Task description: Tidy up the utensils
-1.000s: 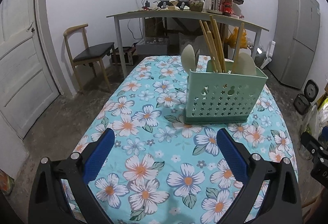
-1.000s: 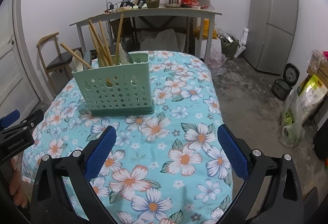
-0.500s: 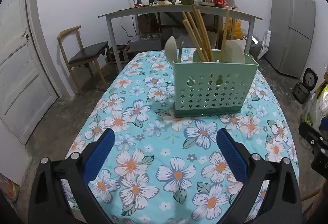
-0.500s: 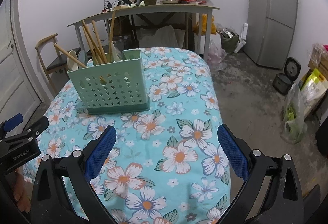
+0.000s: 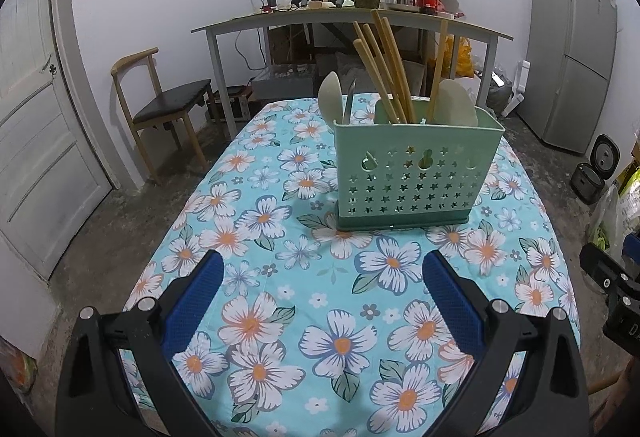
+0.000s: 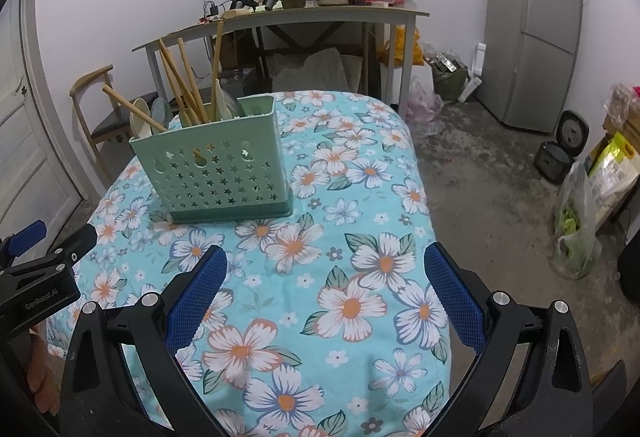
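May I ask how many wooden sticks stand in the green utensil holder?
5 wooden sticks: four lean bunched left of centre in the green holder, one stands apart nearer its right end. More may be hidden.

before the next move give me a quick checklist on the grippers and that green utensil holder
1. Left gripper empty, fingers apart: ok.
2. Right gripper empty, fingers apart: ok.
3. Green utensil holder upright on the floral tablecloth: ok.
4. Chopsticks and spoons standing in the holder: ok.
5. Loose utensils on the cloth to pick up: none seen in either view, so what comes next: cannot tell.
6. Sorting by compartment inside the holder: cannot tell, inner dividers are hidden.
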Motion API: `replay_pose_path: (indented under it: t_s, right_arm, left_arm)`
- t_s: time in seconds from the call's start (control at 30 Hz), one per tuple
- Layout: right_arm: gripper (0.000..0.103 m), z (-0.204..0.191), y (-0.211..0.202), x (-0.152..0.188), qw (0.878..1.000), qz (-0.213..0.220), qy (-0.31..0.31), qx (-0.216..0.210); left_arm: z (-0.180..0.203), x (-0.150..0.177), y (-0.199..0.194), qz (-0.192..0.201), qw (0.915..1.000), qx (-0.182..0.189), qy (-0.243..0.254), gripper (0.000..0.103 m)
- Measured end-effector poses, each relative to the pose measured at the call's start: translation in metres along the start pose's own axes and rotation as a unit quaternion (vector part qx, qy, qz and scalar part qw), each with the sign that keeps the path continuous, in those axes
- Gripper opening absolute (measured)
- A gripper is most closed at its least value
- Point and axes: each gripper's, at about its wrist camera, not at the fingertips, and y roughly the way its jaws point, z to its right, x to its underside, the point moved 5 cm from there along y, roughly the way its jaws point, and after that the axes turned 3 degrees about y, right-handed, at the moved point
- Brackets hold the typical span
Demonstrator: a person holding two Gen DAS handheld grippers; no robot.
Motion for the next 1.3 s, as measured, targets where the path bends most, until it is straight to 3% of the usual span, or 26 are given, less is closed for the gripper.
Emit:
replay_pose_path:
  t_s: [1.3]
  right_arm:
    - [0.095,-0.0038,-0.0038,-0.0009,1.000,0.002,-0.006,-0.007]
  left_arm:
    - [0.0008,-0.0039,-0.0055,0.003,1.0000,-0.003,-0.004,0.097]
